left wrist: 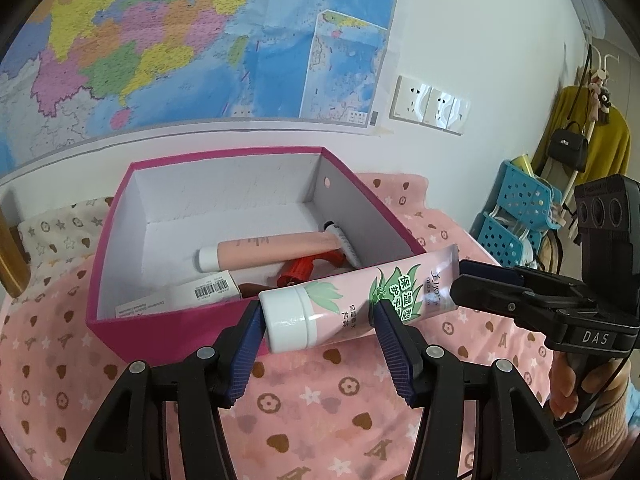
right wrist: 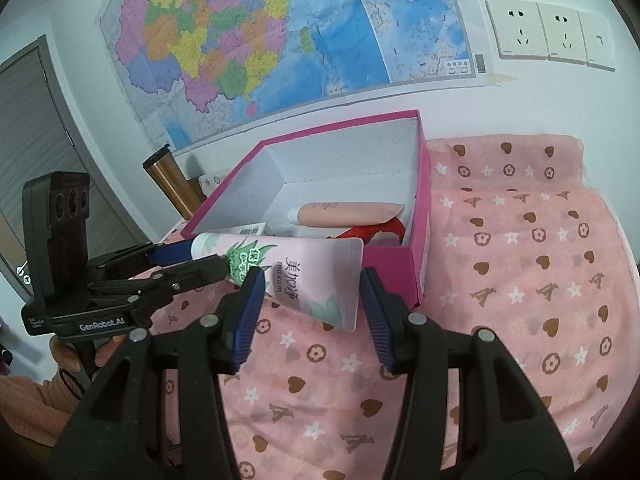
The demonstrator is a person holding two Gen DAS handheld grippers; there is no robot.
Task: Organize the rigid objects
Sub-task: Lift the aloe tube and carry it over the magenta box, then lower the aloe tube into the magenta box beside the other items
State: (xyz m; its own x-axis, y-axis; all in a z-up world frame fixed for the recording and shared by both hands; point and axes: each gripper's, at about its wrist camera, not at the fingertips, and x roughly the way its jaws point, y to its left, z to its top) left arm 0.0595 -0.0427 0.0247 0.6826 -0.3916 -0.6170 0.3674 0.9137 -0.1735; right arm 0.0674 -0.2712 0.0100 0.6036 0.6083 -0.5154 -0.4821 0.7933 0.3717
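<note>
While both sets of jaws closed on one pink hand-cream tube [left wrist: 360,300], the tube hung in the air just in front of the pink box [left wrist: 120,280], level with its near wall. The left gripper [left wrist: 320,320] held the cap end, its blue pads [left wrist: 250,332] pressing the white cap on one side and the printed body on the other. The right gripper [right wrist: 312,296] held the flat crimped tail, the tube filling the gap between its pads at a middling width.

Beyond the jaws the box stood open, its white inside holding a peach-coloured tube [left wrist: 264,252], a red object [left wrist: 308,270] partly under it, a small white carton with a barcode [left wrist: 180,298] against the near wall, and a white tube with a black cap [left wrist: 340,240] towards the far corner. The near wall of the box lay directly between the held tube and the inside. A pink patterned cloth [right wrist: 520,280] covered the surface under and beside both grippers. Behind the box hung a wall map [left wrist: 160,40], with wall sockets [right wrist: 552,36] beside it; a copper-coloured flask [right wrist: 172,180] stood past the box's far side, and blue baskets [left wrist: 516,208] stood off beyond the right gripper.

Both grippers pointed forward and downward, converging on the tube from opposite ends. A hand [left wrist: 572,384] gripped the right handle from below, and another hand in a peach sleeve [right wrist: 68,356] held the left one.
</note>
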